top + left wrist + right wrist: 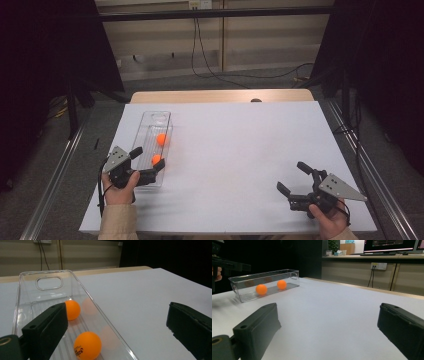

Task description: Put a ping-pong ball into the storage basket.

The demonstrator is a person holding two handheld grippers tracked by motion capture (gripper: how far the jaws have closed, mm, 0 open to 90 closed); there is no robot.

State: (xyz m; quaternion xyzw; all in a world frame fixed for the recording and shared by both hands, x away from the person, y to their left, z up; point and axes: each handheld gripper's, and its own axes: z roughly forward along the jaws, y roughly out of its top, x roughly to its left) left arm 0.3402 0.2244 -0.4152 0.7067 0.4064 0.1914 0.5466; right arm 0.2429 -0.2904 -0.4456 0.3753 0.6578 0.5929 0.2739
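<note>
Nearest to us, our left gripper (146,161) sits at the near end of the clear plastic bin (146,131), its jaws spread wide and holding nothing; in the left gripper view one jaw stands over the bin's inside and the other over bare table outside its long wall, so the jaws straddle that wall. Just ahead of the left gripper, the near orange ball (87,345) lies on the ribbed floor of the bin, close to the wall, with printing on its lower side. Further along the bin we see the far orange ball (72,309), apart from the first and also near that same wall. Beyond both, the bin's end wall has an oval handle cutout (49,283). Our right gripper (292,176) is well apart from all this, over the near right part of the white table (240,145), jaws likewise wide apart and empty, pointing across toward the bin. From the right gripper view, both balls show through the bin's clear side.
</note>
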